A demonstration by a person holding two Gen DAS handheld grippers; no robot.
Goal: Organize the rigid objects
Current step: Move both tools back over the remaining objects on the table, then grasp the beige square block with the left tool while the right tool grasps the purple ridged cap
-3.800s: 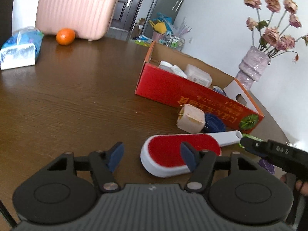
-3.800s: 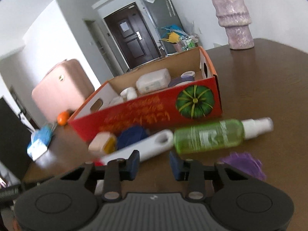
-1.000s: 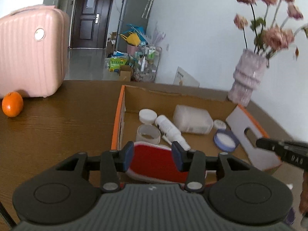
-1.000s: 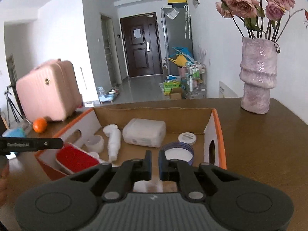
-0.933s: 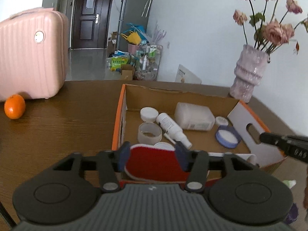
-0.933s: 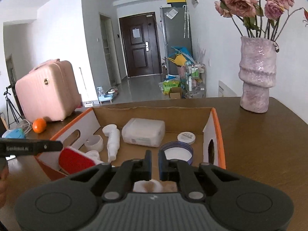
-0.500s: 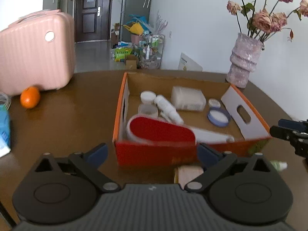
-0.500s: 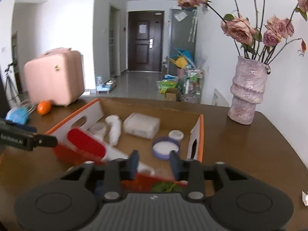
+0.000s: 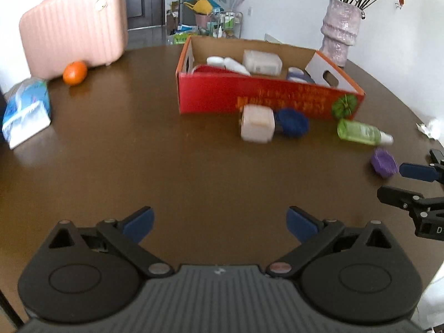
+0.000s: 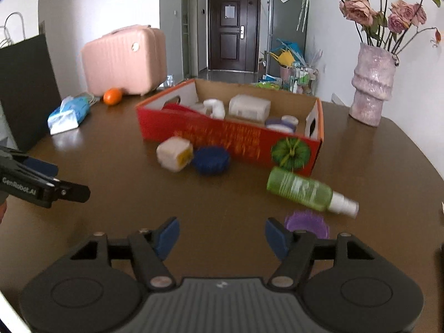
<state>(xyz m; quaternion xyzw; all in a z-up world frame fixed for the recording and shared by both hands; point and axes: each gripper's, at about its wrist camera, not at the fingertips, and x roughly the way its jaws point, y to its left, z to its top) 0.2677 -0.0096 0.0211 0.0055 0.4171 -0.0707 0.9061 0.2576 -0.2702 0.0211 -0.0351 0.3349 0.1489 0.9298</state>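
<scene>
Your left tongs [image 9: 219,223] stand wide apart over the bare brown surface [image 9: 194,172], with nothing between the blue pads [image 9: 137,222]. Your right tongs [image 10: 220,234] are opening at this moment, and nothing is between them either.

The red cardboard box [image 9: 249,98] sits on the far half of the surface. Inside it you can see the red lint brush [image 10: 177,108] leaning at the left end, a white bottle [image 10: 215,108], a white rectangular container [image 10: 249,108] and a round lid [image 10: 280,124] near the right end wall. Just in front of the box lie a beige cube-shaped jar [image 9: 256,123] and a dark blue round piece [image 9: 291,122], touching each other. The green spray bottle [image 10: 305,190] lies on its side near the right corner of the box, and a purple round piece [image 10: 306,223] is just beside your right tongs.

The left view alone shows a crumpled white paper [image 9: 431,129] at the right edge of the surface. The right view alone shows a black panel [image 10: 25,88] standing at the left. Both views show the pink suitcase [image 9: 75,25], the orange [image 9: 74,72], the blue tissue pack [image 9: 26,111] and the vase with roses [image 10: 370,86]. Each view catches the other tongs at its edge.
</scene>
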